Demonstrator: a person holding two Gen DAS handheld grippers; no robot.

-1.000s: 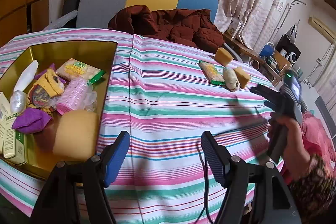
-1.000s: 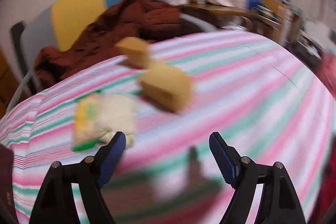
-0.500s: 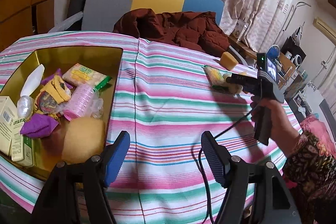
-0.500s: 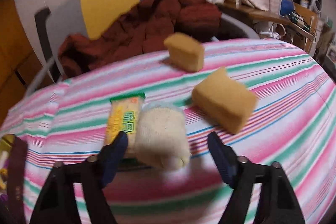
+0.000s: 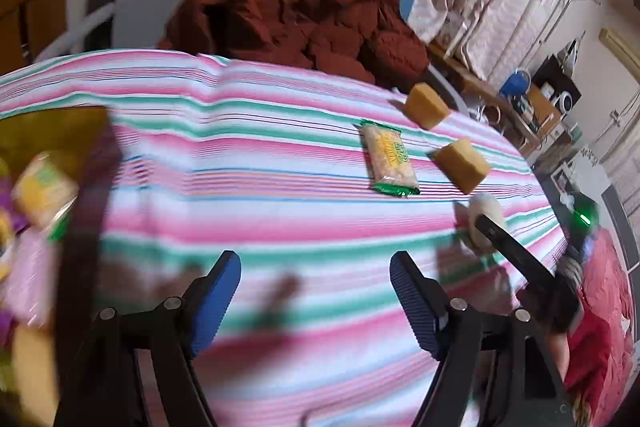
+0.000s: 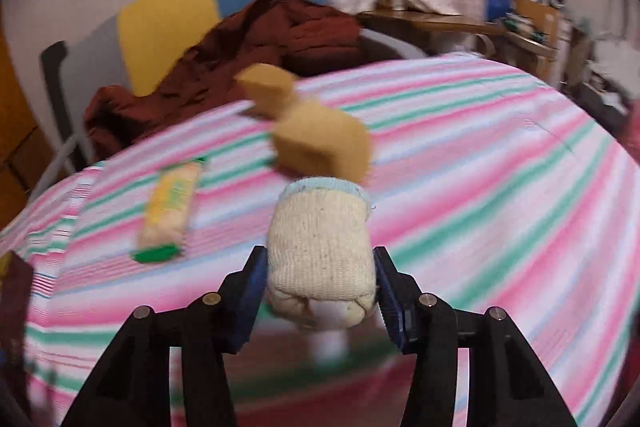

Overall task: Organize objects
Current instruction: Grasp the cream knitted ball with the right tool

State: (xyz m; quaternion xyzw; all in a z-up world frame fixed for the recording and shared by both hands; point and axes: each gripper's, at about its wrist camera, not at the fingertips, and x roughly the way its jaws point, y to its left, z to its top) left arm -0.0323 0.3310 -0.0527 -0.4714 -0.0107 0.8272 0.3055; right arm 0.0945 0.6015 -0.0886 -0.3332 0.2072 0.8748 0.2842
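Now the rolled sock (image 6: 320, 251) sits clamped inside the right gripper (image 6: 320, 291).

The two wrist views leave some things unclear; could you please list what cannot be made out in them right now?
- Left wrist view: the contents of the gold tray are motion-blurred and cut by the left edge; only a yellow packet is recognisable.
- Left wrist view: the rolled sock is partly covered by the right gripper's own dark finger.
- Right wrist view: the sock's underside is hidden between the right gripper jaws.
- Right wrist view: the print on the snack packet is blurred.
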